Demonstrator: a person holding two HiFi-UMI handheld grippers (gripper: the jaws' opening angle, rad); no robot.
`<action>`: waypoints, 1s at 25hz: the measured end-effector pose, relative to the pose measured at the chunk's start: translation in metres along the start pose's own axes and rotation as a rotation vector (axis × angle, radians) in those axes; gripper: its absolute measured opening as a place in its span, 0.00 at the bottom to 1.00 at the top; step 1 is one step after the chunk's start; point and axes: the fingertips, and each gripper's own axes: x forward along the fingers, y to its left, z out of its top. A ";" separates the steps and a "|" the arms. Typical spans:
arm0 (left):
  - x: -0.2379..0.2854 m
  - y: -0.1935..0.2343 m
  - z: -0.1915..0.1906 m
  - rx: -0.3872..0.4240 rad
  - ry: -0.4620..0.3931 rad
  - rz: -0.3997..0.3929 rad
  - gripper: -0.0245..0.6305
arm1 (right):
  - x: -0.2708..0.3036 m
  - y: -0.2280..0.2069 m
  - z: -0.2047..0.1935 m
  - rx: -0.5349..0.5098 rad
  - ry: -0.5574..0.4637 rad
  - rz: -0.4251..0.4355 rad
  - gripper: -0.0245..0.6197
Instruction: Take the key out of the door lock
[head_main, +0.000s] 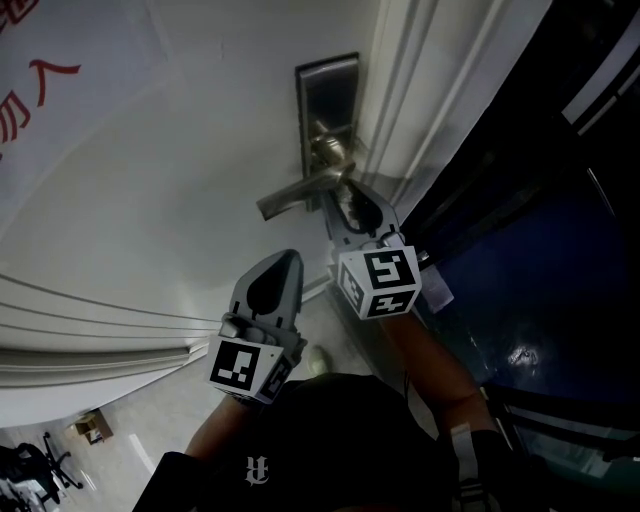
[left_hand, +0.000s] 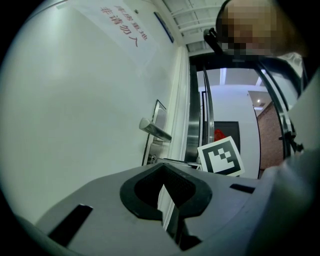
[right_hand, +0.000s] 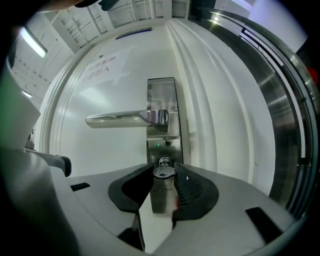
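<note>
right gripper (right_hand: 164, 175) is up at the door lock (right_hand: 163, 150), and the key (right_hand: 164, 172) sits right at its tips, dead ahead between the two jaws. from the right gripper view the jaws are pressed in on the key's round head, one tip on each side, so we call that a pinch on the key. the head lies flat across the gap. we judge the shaft runs straight away from the gripper into the lock plate, in line with the jaws themselves.

that line decides the next move. the key lies forward of the right gripper along its own pointing line, so the pull wants to come straight back toward us with no sideways swing. the handle (right_hand: 125, 118) sticks out above the jaws and off to their left, clear of that path.

left gripper (head_main: 283, 262) hangs back, behind and to the left of the right one and well apart from the lock. its jaws are drawn together on nothing, with only a sliver of the door (head_main: 150, 200) showing through them. the right gripper is plainly the nearer one, and it has the key.
</note>
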 end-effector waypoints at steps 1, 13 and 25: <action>-0.001 -0.001 0.000 0.000 -0.001 0.001 0.05 | -0.002 0.000 0.000 0.001 -0.001 -0.001 0.24; -0.020 -0.042 -0.006 -0.002 -0.007 0.014 0.05 | -0.054 -0.002 0.006 0.012 -0.009 0.020 0.24; -0.055 -0.122 -0.021 0.004 -0.016 0.034 0.05 | -0.154 -0.001 0.008 0.029 -0.007 0.071 0.24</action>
